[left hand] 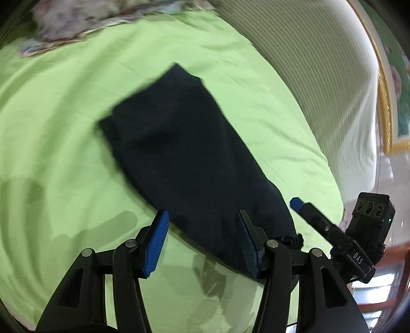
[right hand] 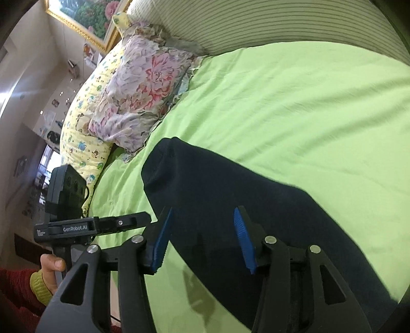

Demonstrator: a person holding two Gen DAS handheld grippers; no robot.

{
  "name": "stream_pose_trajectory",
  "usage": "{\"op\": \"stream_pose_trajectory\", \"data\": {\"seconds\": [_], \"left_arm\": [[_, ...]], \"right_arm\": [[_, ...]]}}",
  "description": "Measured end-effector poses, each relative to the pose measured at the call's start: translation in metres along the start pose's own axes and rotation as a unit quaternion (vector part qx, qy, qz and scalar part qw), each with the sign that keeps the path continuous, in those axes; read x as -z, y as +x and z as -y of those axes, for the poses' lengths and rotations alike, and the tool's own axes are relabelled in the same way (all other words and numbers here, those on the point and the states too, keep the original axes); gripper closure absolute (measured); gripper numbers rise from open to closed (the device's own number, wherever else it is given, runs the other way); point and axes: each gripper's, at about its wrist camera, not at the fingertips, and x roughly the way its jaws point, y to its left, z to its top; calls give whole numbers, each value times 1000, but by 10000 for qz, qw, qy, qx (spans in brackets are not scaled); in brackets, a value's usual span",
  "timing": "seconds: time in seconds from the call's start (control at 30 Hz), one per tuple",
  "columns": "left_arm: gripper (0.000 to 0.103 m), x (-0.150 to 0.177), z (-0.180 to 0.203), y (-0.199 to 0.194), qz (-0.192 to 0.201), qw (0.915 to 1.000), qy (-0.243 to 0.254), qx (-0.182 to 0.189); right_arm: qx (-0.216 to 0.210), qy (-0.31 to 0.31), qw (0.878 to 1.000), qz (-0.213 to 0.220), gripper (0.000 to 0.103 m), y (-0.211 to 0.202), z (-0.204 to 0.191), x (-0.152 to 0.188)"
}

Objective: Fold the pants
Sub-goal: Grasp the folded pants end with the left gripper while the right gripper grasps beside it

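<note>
The pants (left hand: 184,151) lie flat on the bed, a dark navy, soft matte cloth folded into one long band that is broad at its far end and narrows toward the cameras, where a small gathered, puckered bit of fabric shows at the near tip in the left wrist view. In the right wrist view the same garment (right hand: 230,194) runs as a thick dark strip with a rounded, doubled-over far end. Under it is a smooth lime-green bedsheet (left hand: 64,133), lightly creased, with soft wrinkles fanning outward. The left tongs (left hand: 202,243) stand wide apart, their blue ribbed pads gripping nothing; the near edge of the pants lies between and below them, but contact with the cloth cannot be told. The right tongs (right hand: 202,239) are likewise spread wide and clamped on nothing, poised over the pants with one blue serrated pad above the green sheet and the other above the dark fabric. Both tools are black plastic with round metal pins at the joints. Beyond the pants, at the head of the bed, sit a ruffled floral pillow (right hand: 143,89) in pink and lilac and a yellow cartoon-print pillow (right hand: 84,123) beside it. A pale ribbed, finely striped headboard (right hand: 256,23) curves behind, with a gilt-framed flower painting (right hand: 87,15) on the wall.
</note>
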Motion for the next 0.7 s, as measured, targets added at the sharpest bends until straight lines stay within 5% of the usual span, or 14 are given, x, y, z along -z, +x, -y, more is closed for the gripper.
{"op": "stream_pose_trajectory", "data": {"seconds": [0.7], "left_arm": [[47,-33,-53,34,-85,9950,-998,43]], "right_arm": [[-187,-984,9908,-914,52,95,-24,-86]]}}
